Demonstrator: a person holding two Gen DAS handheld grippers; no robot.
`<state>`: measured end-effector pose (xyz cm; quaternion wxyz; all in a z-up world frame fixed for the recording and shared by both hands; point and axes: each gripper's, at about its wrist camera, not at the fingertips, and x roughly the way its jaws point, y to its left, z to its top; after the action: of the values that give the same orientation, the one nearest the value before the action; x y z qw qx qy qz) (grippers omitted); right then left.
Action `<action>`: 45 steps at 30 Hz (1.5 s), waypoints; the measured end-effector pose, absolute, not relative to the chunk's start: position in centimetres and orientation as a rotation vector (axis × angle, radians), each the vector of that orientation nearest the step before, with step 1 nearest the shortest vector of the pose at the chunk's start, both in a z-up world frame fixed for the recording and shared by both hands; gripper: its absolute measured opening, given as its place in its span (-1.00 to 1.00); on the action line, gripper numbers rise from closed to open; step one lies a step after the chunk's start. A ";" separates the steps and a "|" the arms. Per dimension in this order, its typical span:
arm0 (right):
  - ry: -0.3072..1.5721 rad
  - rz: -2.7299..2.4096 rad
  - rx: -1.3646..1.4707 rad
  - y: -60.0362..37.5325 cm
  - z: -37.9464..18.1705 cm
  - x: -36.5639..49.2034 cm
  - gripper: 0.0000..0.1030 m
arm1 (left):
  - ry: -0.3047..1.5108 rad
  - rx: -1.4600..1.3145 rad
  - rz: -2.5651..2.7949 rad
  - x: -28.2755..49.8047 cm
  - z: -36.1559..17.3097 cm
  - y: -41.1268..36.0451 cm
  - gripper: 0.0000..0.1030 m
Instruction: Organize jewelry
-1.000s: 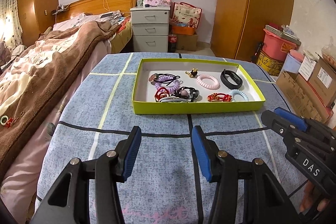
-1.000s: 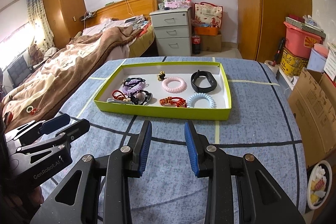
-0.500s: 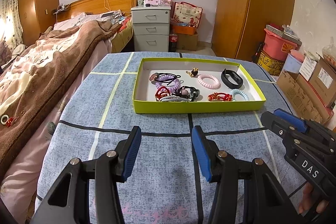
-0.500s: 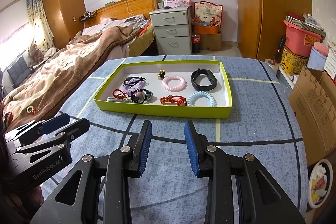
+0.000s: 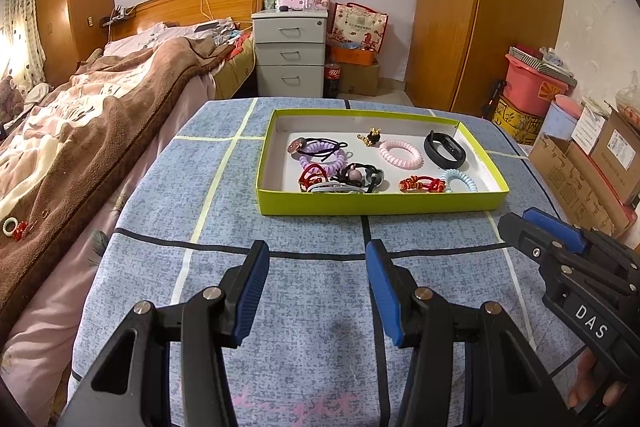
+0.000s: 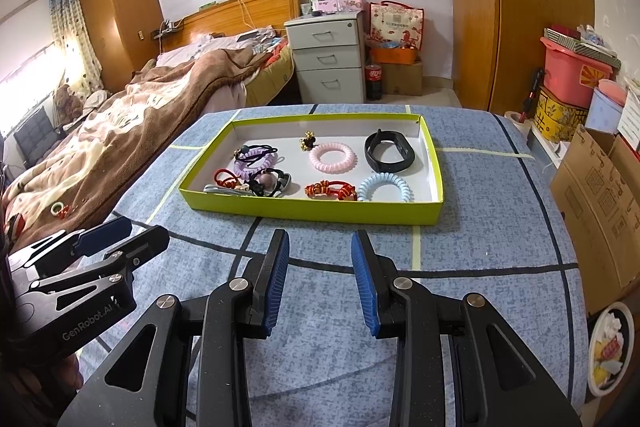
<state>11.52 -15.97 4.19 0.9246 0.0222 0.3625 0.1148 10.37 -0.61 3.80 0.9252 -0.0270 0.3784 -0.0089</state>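
A yellow-green tray [image 5: 376, 203] [image 6: 304, 209] sits on the blue tablecloth and holds several hair ties and bands: a pink coil [image 5: 400, 154] [image 6: 332, 157], a black band [image 5: 445, 147] [image 6: 389, 149], a light blue coil [image 5: 460, 181] [image 6: 384, 187], a red cord piece [image 5: 422, 184] [image 6: 330, 189], a purple coil [image 5: 322, 155] [image 6: 255, 160] and a small gold charm [image 5: 372, 136] [image 6: 307, 140]. My left gripper [image 5: 318, 259] is open and empty, short of the tray. My right gripper [image 6: 319, 247] is open and empty, also short of it.
A bed with a brown blanket [image 5: 100, 123] lies left of the table. A white drawer unit [image 5: 289, 53] and wardrobe [image 5: 488, 7] stand behind. Cardboard boxes [image 5: 592, 163] stand at the right. A small ring and red piece [image 5: 14, 227] lie on the blanket.
Both grippers have drifted slightly; the tray looks a little nearer in the right wrist view. Both stay open and empty.
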 end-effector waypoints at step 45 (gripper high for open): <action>0.756 0.236 0.052 -16.0 4.0 11.4 -0.35 | 0.774 -0.062 -0.006 10.2 4.1 -0.2 0.02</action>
<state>11.36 -15.95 4.04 0.9223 0.0251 0.3680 0.1150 10.17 -0.23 4.08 0.9255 -0.0302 0.3775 -0.0031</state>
